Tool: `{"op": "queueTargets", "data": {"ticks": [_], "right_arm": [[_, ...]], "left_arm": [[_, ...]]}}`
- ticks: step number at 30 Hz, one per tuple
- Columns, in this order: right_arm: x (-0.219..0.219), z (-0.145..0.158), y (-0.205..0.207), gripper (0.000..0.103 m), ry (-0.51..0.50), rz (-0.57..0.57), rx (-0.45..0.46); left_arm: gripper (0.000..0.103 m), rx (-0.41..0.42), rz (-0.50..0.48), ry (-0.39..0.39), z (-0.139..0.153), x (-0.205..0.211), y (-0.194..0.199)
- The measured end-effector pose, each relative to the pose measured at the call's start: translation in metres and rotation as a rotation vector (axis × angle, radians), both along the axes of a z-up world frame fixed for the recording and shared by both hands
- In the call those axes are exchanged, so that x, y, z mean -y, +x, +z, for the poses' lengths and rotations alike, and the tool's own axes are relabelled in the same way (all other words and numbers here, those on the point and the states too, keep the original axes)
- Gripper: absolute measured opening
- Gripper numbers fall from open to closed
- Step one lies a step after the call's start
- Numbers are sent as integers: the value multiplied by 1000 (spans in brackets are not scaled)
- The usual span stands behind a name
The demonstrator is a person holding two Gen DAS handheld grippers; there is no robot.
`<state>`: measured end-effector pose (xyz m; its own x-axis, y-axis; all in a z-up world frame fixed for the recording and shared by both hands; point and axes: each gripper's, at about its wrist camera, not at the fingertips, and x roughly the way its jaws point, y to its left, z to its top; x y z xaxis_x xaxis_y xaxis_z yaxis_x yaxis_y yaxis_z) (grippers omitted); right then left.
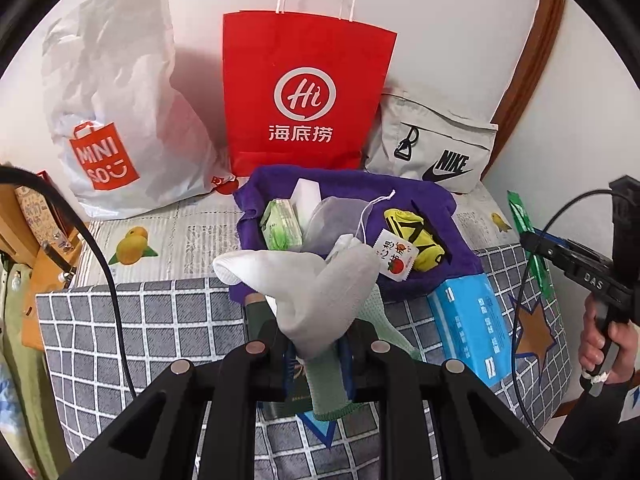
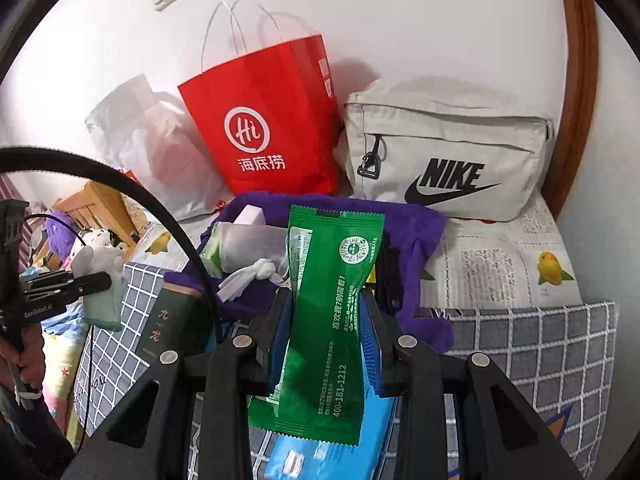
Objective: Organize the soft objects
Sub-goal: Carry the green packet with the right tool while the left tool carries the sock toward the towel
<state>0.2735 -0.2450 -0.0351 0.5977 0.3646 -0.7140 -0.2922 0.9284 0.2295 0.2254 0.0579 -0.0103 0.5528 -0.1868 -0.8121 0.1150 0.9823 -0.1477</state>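
My left gripper [image 1: 316, 336] is shut on a white and pale green sock [image 1: 320, 296], held up in front of the purple fabric basket [image 1: 440, 200]. The basket holds a green tissue pack [image 1: 280, 224], a white block [image 1: 306, 196], a mesh pouch [image 1: 332, 220], a yellow item [image 1: 408, 236] and a strawberry sachet [image 1: 396, 256]. My right gripper [image 2: 328, 312] is shut on a green foil packet [image 2: 332, 320], upright just before the same basket [image 2: 420, 232]. A knotted white cloth [image 2: 256, 272] lies inside it.
A red Hi paper bag [image 1: 304, 100], a white Miniso bag [image 1: 116, 120] and a grey Nike bag [image 1: 436, 144] stand against the back wall. A blue tissue pack [image 1: 472, 324] lies right of the basket, a dark green box [image 2: 172, 320] left of it. Wooden shelf [image 1: 36, 248] at left.
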Motion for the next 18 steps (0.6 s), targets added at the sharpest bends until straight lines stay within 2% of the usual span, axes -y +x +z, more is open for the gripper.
{"op": "queueTargets", "data": {"ticks": [5,14,18], "right_arm": [[-5,-10,29,33,-42,11,-30],[-23,-32,79,33,-48,35,-86],[-36,-43,104,33,-70,49,-113]], "left_arm": [[17,-15,-16,7,-7,8,18],[17,-55,-29,20,-23,7,37],[17,-53,-33,59,-23,7,48]]}}
